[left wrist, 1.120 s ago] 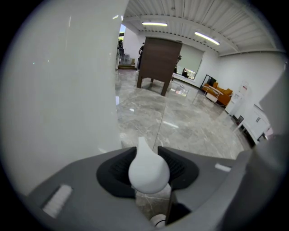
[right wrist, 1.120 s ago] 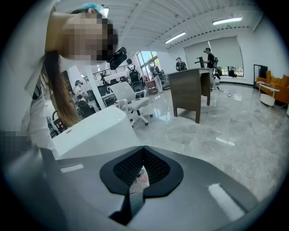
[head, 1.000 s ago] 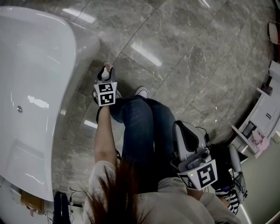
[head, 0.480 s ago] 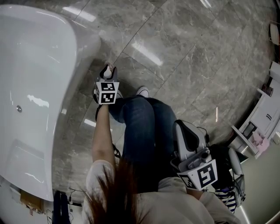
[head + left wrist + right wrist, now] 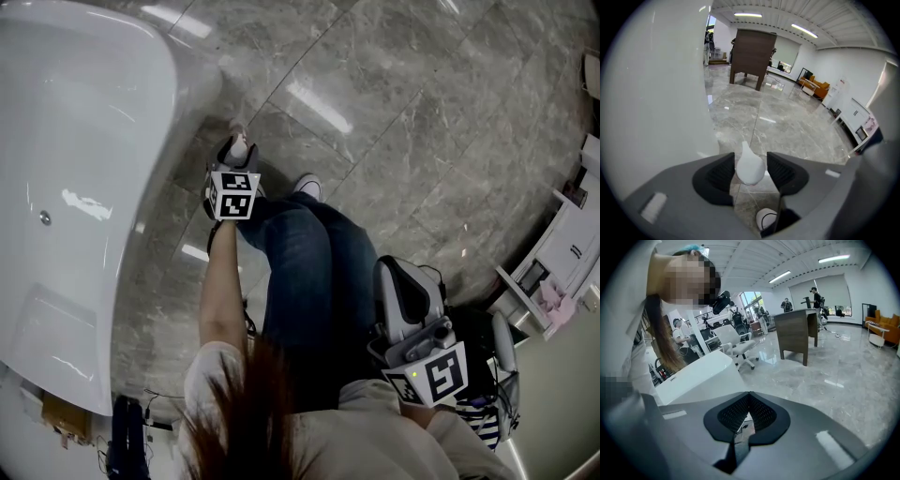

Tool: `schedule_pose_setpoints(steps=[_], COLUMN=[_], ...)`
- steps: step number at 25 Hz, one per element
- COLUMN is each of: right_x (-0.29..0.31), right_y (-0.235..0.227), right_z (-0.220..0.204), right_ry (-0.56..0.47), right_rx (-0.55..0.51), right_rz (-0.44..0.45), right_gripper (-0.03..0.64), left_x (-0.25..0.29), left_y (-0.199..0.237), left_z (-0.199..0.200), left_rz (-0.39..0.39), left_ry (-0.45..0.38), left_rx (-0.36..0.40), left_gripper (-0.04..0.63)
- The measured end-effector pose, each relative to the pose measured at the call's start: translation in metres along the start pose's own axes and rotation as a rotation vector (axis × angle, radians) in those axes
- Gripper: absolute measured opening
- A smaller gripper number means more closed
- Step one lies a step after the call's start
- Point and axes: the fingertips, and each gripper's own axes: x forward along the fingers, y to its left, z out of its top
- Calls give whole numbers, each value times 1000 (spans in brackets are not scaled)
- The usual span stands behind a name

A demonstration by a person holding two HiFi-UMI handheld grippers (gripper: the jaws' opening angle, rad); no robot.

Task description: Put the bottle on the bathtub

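A bottle with a white pump top (image 5: pixel 750 168) stands on the marble floor beside the outer wall of the white bathtub (image 5: pixel 75 187) (image 5: pixel 656 93). In the head view the pump top (image 5: pixel 238 146) pokes out past my left gripper (image 5: pixel 234 155). My left gripper (image 5: pixel 751 174) straddles that top; its jaws have just been opening. The top rests near the left pad, with a gap to the right pad. My right gripper (image 5: pixel 398 277) (image 5: pixel 749 414) hangs by the person's right side, jaws shut on nothing. The bottle's body is hidden.
The person crouches, with a jeans-clad leg (image 5: pixel 309 272) and a white shoe (image 5: pixel 306 186) just right of my left gripper. A white cabinet (image 5: pixel 567 248) stands at the far right. A dark wooden desk (image 5: pixel 752 58) and an office chair (image 5: pixel 736 345) stand farther off.
My left gripper's marker cube has tilted slightly while staying by the tub's foot. The right gripper has not moved.
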Motion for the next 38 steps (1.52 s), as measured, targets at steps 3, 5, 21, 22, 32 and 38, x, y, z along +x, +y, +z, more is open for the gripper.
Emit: schedule_pose_setpoints(steps=[3,5,21,22,32,38], right_x=[-13,-24,-107,-107,-128,-146], right_y=[4,7,60,62,86,95], right_z=[6,13,74,78,113,143], right_ry=[15,25,12,2,-58,-92], right_rx=[9,17,34,31,-27,-61], right_rz=[1,-2,36,39,70,90], right_gripper=[-3,-3,-3,-3,-3,-3], left_x=[-22,-42,-203,-208,-291,-380], left_y=[-7,-12,-33,-33,-47,-55], left_z=[4,12,125,131,199,253], left_rz=[4,11,72,76,60,80], left_ry=[-13,-35,-285,-297,-394,-493], left_rx=[-11,-21,-95,-100,-82,-50], left_gripper=[235,235,49,49,48,48])
